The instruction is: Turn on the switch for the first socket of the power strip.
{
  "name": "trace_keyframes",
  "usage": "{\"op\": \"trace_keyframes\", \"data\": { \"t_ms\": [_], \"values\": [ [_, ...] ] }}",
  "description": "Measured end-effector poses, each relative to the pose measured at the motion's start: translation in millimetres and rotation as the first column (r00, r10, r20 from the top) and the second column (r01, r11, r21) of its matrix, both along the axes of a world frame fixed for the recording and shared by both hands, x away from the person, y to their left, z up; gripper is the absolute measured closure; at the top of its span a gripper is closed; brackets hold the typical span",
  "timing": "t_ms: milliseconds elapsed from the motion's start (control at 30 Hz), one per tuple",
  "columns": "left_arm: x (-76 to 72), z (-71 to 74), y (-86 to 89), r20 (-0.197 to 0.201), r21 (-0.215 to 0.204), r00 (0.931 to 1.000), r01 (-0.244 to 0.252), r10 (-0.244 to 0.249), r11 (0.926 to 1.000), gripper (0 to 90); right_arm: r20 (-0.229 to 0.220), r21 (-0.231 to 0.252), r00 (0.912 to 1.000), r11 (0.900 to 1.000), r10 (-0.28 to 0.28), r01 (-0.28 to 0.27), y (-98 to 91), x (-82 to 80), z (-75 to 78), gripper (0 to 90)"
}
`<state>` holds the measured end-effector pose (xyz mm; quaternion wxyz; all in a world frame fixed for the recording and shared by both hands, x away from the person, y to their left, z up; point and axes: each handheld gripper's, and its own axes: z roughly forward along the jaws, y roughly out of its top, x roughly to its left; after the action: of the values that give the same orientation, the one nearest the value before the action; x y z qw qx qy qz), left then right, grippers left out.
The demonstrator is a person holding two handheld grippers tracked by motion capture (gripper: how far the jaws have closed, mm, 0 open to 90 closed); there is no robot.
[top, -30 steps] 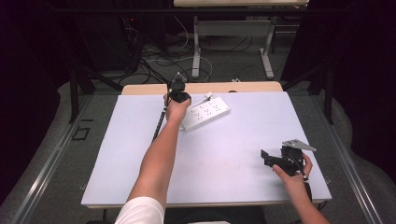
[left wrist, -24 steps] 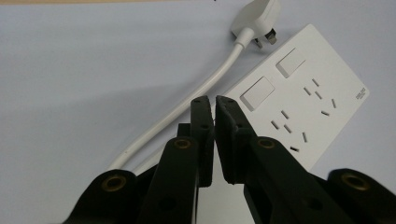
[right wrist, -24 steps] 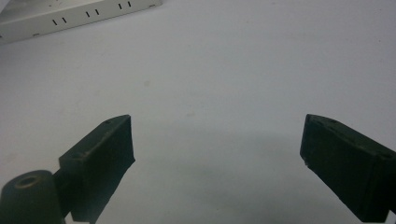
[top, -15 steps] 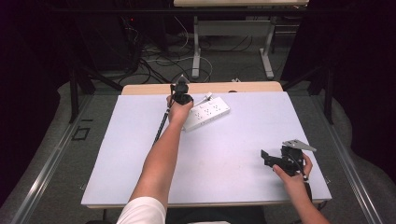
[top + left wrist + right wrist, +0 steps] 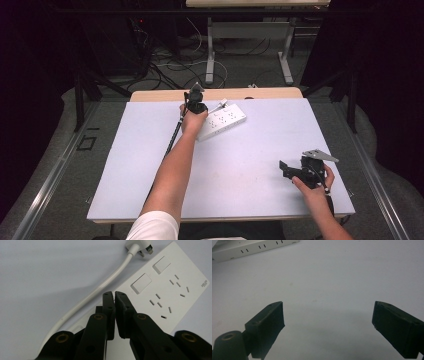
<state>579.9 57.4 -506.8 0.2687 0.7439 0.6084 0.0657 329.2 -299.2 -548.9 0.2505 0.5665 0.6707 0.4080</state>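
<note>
so the white power strip (image 5: 221, 121) is lying flat near the far edge of the table (image 5: 150, 150), roughly mid-way along it, turned at a slight angle. Its white cord (image 5: 95, 292) curls off beside it and the plug (image 5: 138, 246) rests just past the strip's end with the rocker switches. The left gripper (image 5: 115, 297) is right over the strip's near-left end, jaws clenched together with nothing between them, tips sitting just above the strip's edge next to the cord. Can't tell if they actually touch it. The right gripper (image 5: 286, 169) is well apart from all that, close to the near right corner of the table, jaws spread wide and empty over bare tabletop, pointing toward the strip
</note>
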Motion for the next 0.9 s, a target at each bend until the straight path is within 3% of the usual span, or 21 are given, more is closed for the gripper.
{"op": "trace_keyframes", "data": {
  "t_ms": [633,833,900],
  "values": [
    [-1.1,-5.5,-2.2,-0.002,0.027,1.0,-0.002,0.002,0.9996,86.5,-0.009,0.011,1.0,0.9999,0.0,0.0,0.7,-0.1,-0.2,10.2],
    [-2.3,-7.7,1.8,0.006,-0.014,1.0,-0.005,0.005,0.9999,87.1,-0.003,0.003,1.0,1.0,0.005,-0.005,0.2,0.0,-0.4,10.2],
    [-2.8,-7.8,1.2,0.011,-0.008,0.9999,-0.003,0.003,1.0,87.4,-0.003,0.006,1.0,1.0,0.005,-0.005,0.9,0.1,-0.4,10.2]
  ]
}}
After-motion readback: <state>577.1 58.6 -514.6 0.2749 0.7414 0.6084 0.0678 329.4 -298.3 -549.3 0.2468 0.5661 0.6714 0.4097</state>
